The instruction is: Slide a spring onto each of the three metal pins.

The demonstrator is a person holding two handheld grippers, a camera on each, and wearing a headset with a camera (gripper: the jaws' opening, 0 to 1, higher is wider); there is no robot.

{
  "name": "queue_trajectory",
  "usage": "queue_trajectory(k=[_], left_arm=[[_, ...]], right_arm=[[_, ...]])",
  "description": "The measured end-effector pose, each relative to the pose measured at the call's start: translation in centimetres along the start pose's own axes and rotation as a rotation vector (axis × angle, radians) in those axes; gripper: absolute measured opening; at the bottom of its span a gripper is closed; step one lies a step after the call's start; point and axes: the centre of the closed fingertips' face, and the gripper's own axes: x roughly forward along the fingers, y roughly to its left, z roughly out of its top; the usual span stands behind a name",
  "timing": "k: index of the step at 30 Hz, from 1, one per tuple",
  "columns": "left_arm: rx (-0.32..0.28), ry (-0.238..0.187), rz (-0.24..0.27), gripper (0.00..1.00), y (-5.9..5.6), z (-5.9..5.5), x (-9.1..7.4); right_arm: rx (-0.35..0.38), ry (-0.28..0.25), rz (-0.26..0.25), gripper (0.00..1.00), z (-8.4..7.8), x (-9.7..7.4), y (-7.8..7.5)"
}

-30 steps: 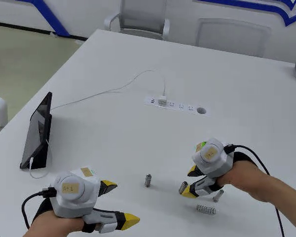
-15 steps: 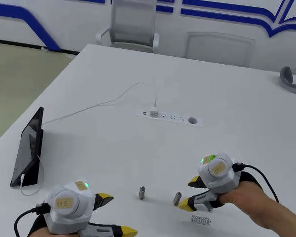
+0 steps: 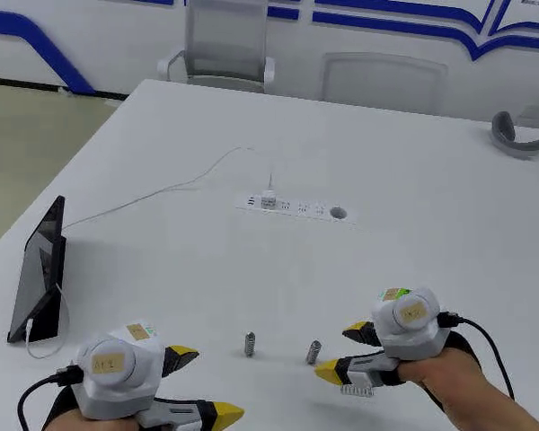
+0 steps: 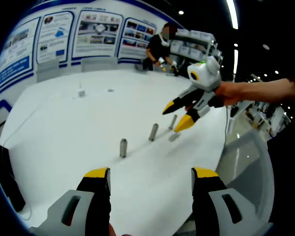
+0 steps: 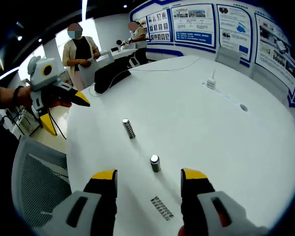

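Two upright metal pins stand on the white table, one (image 3: pixel 250 344) (image 4: pixel 123 147) (image 5: pixel 129 128) with a spring coiled round it, the other (image 3: pixel 313 352) (image 4: pixel 153 132) (image 5: pixel 155 163) just right of it. A third pin (image 4: pixel 172 122) stands close under the right gripper's tips. A loose spring (image 3: pixel 357 391) (image 5: pixel 161 207) lies flat between the right jaws. My right gripper (image 3: pixel 340 352) (image 5: pixel 149 174) (image 4: pixel 177 117) is open, low over that spring. My left gripper (image 3: pixel 205 384) (image 4: pixel 151 173) (image 5: pixel 66 117) is open and holds nothing, left of the pins.
A tablet (image 3: pixel 38 269) leans at the table's left edge, its cable running to a power strip (image 3: pixel 283 206) at mid-table. Chairs (image 3: pixel 226 40) stand beyond the far edge, and a grey curved object (image 3: pixel 519 136) lies far right. Two people (image 5: pixel 81 51) stand in the background.
The head camera has tilted, shifting the whole picture. My right gripper has drawn slightly back from the middle pin and now hides the third pin in the head view. The left gripper stays put.
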Motion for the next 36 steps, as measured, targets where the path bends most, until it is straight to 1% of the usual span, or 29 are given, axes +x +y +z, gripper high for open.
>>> queue_trajectory(k=[6,10,14,19,21,26,29,31,36], left_arm=[[0.003,0.005,-0.003,0.68,-0.1,0.0,0.3],[0.008,0.007,-0.009,0.69,-0.3,0.2,0.6],[0.013,0.011,-0.017,0.69,-0.5,0.3,0.9],[0.021,0.016,-0.027,0.69,-0.8,0.5,1.4],[0.023,0.017,-0.033,0.69,-1.0,0.6,1.7],[0.034,0.023,-0.046,0.69,-1.4,0.9,2.2],[0.04,0.026,-0.055,0.69,-1.7,1.0,2.6],[0.044,0.028,-0.062,0.69,-1.9,1.1,2.8],[0.055,0.036,-0.077,0.69,-2.5,1.3,3.4]], right_arm=[[0.027,-0.015,-0.02,0.58,-0.9,-0.9,0.1],[0.055,-0.036,-0.035,0.59,-1.3,-1.5,0.1],[0.068,-0.042,-0.049,0.61,-2.2,-2.1,0.2],[0.1,-0.071,-0.075,0.63,-2.9,-3.3,0.2],[0.116,-0.085,-0.087,0.64,-3.3,-3.8,0.2],[0.15,-0.094,-0.113,0.65,-4.6,-4.9,0.0],[0.176,-0.109,-0.127,0.65,-5.1,-5.5,-0.1],[0.194,-0.124,-0.134,0.66,-5.4,-5.9,-0.1],[0.219,-0.132,-0.148,0.68,-6.2,-6.5,0.0]])
